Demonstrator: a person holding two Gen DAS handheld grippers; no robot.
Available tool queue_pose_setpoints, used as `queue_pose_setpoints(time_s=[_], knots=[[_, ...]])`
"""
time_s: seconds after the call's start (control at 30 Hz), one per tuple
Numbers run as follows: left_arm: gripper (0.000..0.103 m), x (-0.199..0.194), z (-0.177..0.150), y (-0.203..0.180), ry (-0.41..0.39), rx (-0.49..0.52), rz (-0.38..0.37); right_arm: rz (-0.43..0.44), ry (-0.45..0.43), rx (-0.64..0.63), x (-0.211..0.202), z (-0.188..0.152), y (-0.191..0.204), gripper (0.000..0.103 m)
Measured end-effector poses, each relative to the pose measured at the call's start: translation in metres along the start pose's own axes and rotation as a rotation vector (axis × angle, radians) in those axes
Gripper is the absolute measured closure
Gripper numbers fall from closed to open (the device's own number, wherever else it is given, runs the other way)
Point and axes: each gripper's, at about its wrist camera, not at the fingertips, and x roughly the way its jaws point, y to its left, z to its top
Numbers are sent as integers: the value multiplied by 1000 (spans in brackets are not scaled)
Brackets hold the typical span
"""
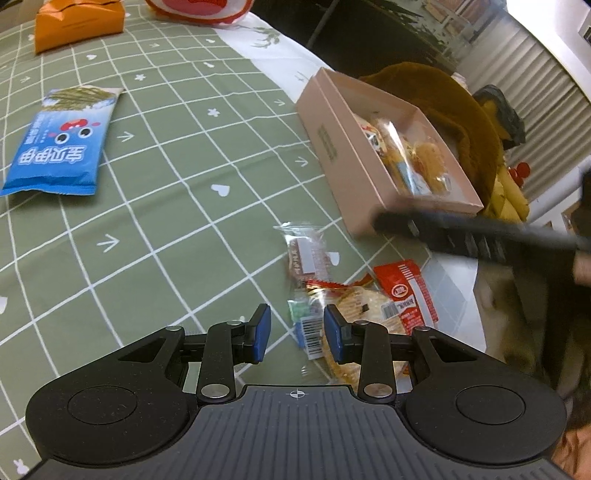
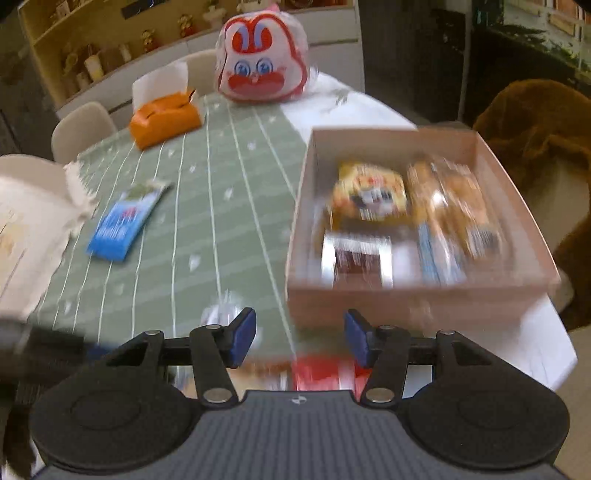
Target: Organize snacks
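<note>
A pink open box (image 1: 332, 147) (image 2: 406, 299) at the table's right edge holds several wrapped snacks. In front of it lie loose packets: a clear wrapper (image 1: 308, 254), a rice cracker pack (image 1: 354, 306) and a red packet (image 1: 406, 295) (image 2: 317, 373). My left gripper (image 1: 297, 334) hovers just above the cracker pack, jaws apart, pads pressing on nothing. My right gripper (image 2: 301, 338) is open and empty in a blurred view, in front of the box's near wall and over the red packet. In the left wrist view it shows as a dark blurred bar (image 1: 461, 229). A blue snack bag (image 1: 59, 144) (image 2: 122, 221) lies far left.
An orange tissue pouch (image 1: 77, 22) (image 2: 164, 118) and a rabbit-faced bag (image 2: 262, 59) sit at the far end of the green checked tablecloth (image 1: 177, 184). A brown plush heap (image 2: 535, 122) rests on a chair beyond the box. White chairs (image 2: 81, 125) line the left side.
</note>
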Motion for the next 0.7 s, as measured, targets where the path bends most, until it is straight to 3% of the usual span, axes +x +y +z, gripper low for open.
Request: queue_pose_setpoints(time_s=[0.2, 0.3, 0.37, 0.47, 0.7], knots=[[67, 1, -1, 10, 5, -19, 10, -2, 4, -54, 12, 10, 20, 48], [67, 5, 2, 6, 5, -1, 8, -11, 1, -79, -9, -11, 20, 41], [67, 8, 5, 0, -2, 11, 8, -13, 24, -72, -21, -33, 17, 29], [67, 13, 12, -9, -23, 26, 27, -23, 72, -48, -29, -62, 14, 29], [67, 36, 29, -37, -30, 130, 98, -51, 50, -72, -40, -93, 38, 29]])
